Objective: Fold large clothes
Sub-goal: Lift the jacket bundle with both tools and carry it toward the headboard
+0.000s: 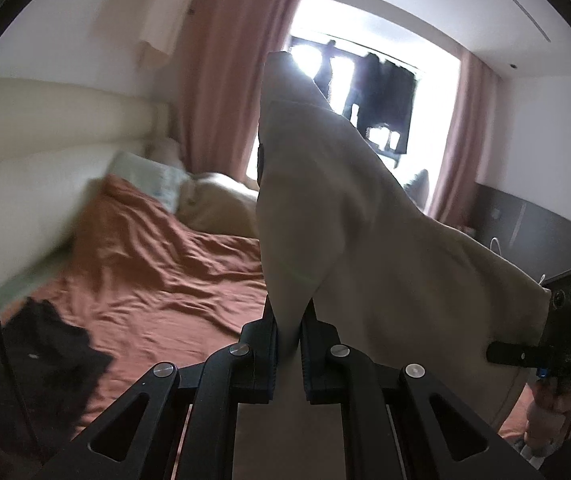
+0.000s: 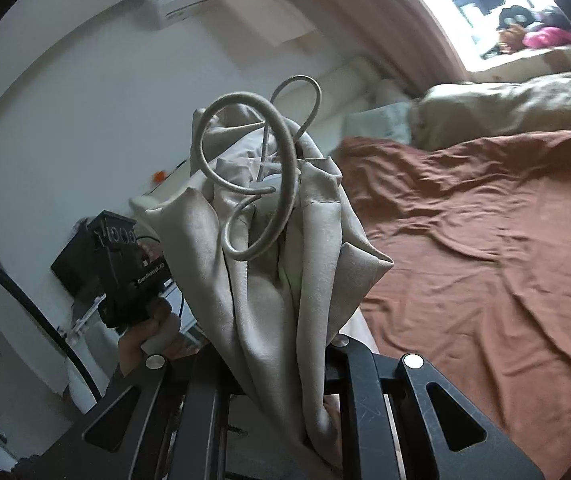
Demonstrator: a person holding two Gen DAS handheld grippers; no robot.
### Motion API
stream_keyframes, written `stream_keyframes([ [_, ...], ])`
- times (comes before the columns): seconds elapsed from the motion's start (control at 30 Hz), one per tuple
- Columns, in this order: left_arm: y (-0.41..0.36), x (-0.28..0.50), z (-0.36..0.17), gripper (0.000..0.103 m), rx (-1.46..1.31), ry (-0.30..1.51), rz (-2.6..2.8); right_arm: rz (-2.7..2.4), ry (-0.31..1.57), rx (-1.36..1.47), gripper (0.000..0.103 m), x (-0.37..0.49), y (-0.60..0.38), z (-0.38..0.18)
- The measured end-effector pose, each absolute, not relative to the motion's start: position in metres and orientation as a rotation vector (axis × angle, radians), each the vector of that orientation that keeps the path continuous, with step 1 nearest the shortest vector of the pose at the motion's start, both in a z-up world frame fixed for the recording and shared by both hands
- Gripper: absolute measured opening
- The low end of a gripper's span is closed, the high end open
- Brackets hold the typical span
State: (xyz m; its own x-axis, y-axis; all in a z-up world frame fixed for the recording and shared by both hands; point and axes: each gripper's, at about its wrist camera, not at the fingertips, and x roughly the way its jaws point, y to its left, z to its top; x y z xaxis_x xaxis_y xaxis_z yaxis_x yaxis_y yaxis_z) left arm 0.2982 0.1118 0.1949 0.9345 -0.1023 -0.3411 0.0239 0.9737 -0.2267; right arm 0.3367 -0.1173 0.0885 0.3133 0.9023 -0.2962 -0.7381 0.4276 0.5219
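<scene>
A large beige garment [image 1: 345, 216] hangs in the air between both grippers, above the bed. My left gripper [image 1: 288, 336] is shut on a pinched fold of it; the cloth rises up and stretches right toward my right gripper [image 1: 565, 332]. In the right wrist view my right gripper [image 2: 285, 364] is shut on a bunched part of the garment [image 2: 269, 280], with a grey drawstring [image 2: 245, 168] looping out at the top. Its fingers are hidden by cloth. The left gripper [image 2: 125, 264] shows at the left, held in a hand.
A bed with a rumpled rust-brown sheet [image 1: 157, 280] lies below. A dark garment [image 1: 49, 344] lies on its near left corner. Pillows [image 1: 157, 180] and a cream headboard [image 1: 53, 128] are behind. Pink curtains [image 1: 221, 80] and a bright window stand beyond. A dark cable [image 2: 25, 304] hangs left.
</scene>
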Motion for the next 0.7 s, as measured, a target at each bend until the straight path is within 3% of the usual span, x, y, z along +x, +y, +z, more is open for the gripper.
stream_keyframes([
  [0.7,0.382,0.188,0.197,0.009,-0.243,0.315,0.295,1.421,0.700,0.207,0.010,0.401,0.216,0.064],
])
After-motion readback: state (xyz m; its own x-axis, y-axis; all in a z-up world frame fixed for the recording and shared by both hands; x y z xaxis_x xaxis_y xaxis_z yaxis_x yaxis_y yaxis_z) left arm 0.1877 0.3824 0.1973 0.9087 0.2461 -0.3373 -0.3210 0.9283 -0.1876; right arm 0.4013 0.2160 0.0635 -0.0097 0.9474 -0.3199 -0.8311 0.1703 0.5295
